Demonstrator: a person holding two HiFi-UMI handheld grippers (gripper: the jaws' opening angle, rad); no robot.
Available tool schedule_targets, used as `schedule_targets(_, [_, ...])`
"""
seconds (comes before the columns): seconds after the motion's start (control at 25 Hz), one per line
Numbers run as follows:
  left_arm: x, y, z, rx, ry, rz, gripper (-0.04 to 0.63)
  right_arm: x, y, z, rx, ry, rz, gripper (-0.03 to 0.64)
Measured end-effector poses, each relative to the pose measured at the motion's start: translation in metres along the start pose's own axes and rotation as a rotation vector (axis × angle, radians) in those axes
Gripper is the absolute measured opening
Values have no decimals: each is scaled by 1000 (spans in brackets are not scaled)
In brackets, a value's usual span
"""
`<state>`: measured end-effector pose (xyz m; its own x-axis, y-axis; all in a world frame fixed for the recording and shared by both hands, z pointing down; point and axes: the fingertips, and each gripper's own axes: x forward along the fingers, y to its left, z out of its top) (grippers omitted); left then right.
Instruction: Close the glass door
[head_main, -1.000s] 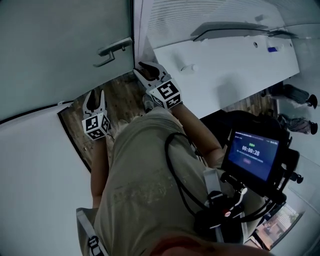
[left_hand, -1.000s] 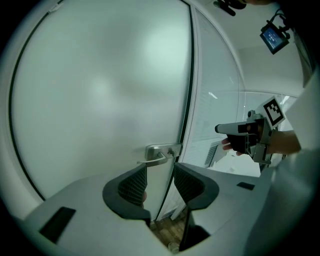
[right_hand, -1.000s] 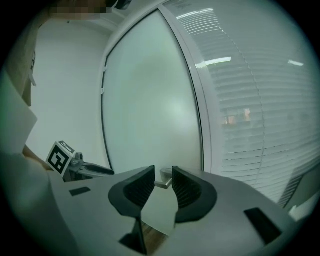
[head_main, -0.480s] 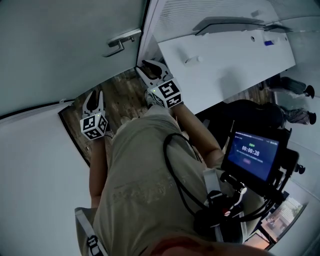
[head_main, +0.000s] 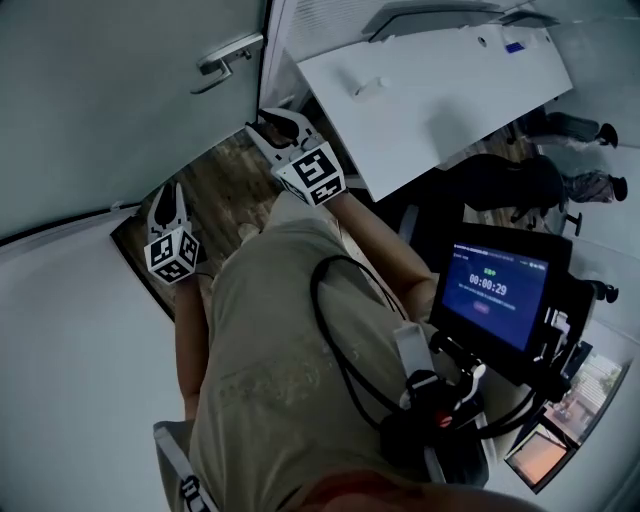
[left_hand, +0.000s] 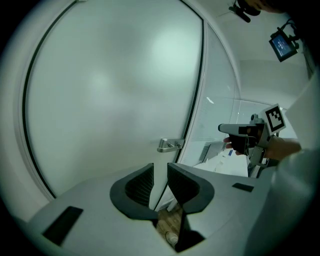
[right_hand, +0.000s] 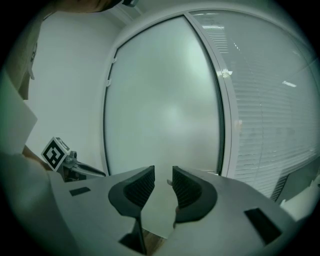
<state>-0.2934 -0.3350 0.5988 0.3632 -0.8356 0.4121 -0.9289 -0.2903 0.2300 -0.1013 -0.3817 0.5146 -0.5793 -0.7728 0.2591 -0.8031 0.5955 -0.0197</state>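
Grippers: left gripper jaws have just been closing to a narrow gap, nothing between them | right gripper jaws slightly apart, holding nothing | Door: frosted glass door stands ahead of both grippers, untouched; lever handle near its right edge | Floor: wood floor below.

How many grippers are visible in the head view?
2. The left gripper is at lower left over the wooden floor, its jaws have just been closing with nothing between; the right gripper is higher, nearer the door handle. None seems hidden.
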Motion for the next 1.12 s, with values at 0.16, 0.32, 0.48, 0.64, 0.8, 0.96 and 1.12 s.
schedule_targets(0.16, [-19, 5, -14, 19, 0, 1, 98, -9, 21, -2, -11, -32, -7, 97])
schedule_targets(0.32, [-39, 12, -26, 38, 4, 9, 98, -15, 44, -7, -8, -49, 11, 97])
schedule_targets(0.48, [-52, 18, -38, 55, 12, 38, 98, -16, 62, -21, -15, -28, 50, 96])
schedule_targets(0.64, [-49, 10, -51, 56, 36, 55, 100, -20, 64, -42, -90, 40, 62, 94])
schedule_targets(0.8, [-22, -16, -41, 86, 60, 39, 100, -22, 23, -45, -84, 67, 24, 92])
schedule_targets(0.96, [0, -38, -28, 128, 65, 34, 100, -28, -3, -39, -62, 66, 39, 89])
schedule_targets(1.12, [14, -51, -29, 149, 58, 23, 100, -31, -12, -41, -54, 59, 55, 87])
